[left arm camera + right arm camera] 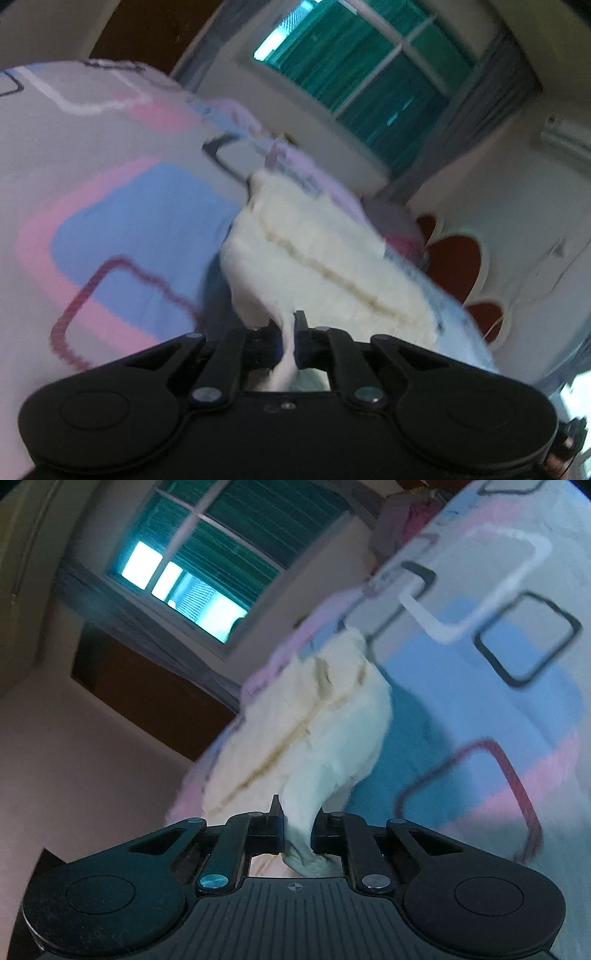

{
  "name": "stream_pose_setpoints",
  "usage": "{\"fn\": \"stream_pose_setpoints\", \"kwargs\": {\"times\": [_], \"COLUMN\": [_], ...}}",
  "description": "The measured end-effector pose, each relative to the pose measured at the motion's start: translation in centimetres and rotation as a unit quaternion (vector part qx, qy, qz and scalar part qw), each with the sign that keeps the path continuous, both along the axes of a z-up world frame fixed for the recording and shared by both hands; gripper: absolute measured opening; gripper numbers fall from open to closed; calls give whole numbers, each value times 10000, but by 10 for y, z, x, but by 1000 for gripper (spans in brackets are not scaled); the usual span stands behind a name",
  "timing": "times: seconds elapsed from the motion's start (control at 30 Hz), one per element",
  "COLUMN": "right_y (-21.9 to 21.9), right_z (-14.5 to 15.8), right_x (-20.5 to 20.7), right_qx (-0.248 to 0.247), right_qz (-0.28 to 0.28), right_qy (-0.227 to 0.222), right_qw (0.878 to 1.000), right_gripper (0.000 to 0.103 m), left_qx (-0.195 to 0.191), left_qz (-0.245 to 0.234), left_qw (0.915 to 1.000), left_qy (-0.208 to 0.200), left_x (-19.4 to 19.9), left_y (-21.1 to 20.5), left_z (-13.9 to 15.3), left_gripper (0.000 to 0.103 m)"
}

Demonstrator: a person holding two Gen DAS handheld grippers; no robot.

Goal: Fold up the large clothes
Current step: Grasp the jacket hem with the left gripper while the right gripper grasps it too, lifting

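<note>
A cream white garment point(317, 254) with a tan seam lies on the patterned bed sheet point(110, 206), one end pulled up toward me. My left gripper point(287, 338) is shut on a pinched fold of it. In the right wrist view the same garment point(332, 720) rises from the sheet point(480, 701) into my right gripper point(298, 830), which is shut on a bunched corner. Both views are tilted and blurred.
A window with green shutters point(373, 77) is in the wall behind the bed, also in the right wrist view point(207, 565). A white and red scalloped headboard point(458, 266) stands at the right. A dark wooden panel point(147, 694) is below the window.
</note>
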State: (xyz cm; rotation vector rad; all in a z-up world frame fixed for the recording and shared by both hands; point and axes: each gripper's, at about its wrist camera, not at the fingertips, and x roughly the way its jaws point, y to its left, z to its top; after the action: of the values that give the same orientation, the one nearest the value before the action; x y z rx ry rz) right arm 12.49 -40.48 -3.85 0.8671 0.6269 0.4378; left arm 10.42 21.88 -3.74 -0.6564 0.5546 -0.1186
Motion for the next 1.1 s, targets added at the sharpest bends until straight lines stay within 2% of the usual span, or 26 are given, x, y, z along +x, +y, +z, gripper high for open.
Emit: {"fn": "stream_pose_setpoints", "kwargs": {"times": [0.2, 0.33, 0.5, 0.6, 0.8, 0.97, 1.03, 1.07, 1.1], "right_y": [7, 7, 6, 9, 11, 13, 13, 13, 12], "right_z": [40, 58, 73, 76, 54, 16, 6, 0, -2], "right_x": [51, 99, 179, 232, 322, 387, 404, 413, 417], "right_qx": [41, 152, 302, 324, 337, 429, 436, 478, 490], "right_qz": [-71, -163, -338, -390, -495, -582, -645, -649, -684], "right_qy": [-288, -295, -232, -140, 284, 851, 921, 917, 929], "right_qw": [9996, 9993, 9987, 9986, 9978, 9937, 9927, 9925, 9921], "right_gripper": [11, 11, 11, 11, 11, 12, 12, 30, 51], "left_qx": [-24, -132, -167, -173, -227, -38, 39, 131, 145], "left_qz": [2, 67, 61, 38, -48, -136, -191, -217, -233], "left_qw": [9992, 9981, 9973, 9977, 9987, 9999, 9998, 9996, 9995], "left_qy": [-403, -593, -717, -650, -445, -21, 66, 115, 129], "left_x": [41, 82, 158, 206, 293, 353, 368, 377, 385], "left_y": [-6, -4, -1, -1, 5, 11, 15, 16, 18], "left_z": [35, 51, 67, 67, 52, 27, 18, 13, 9], "left_gripper": [5, 5, 5, 5, 5, 5, 5, 9, 20]}}
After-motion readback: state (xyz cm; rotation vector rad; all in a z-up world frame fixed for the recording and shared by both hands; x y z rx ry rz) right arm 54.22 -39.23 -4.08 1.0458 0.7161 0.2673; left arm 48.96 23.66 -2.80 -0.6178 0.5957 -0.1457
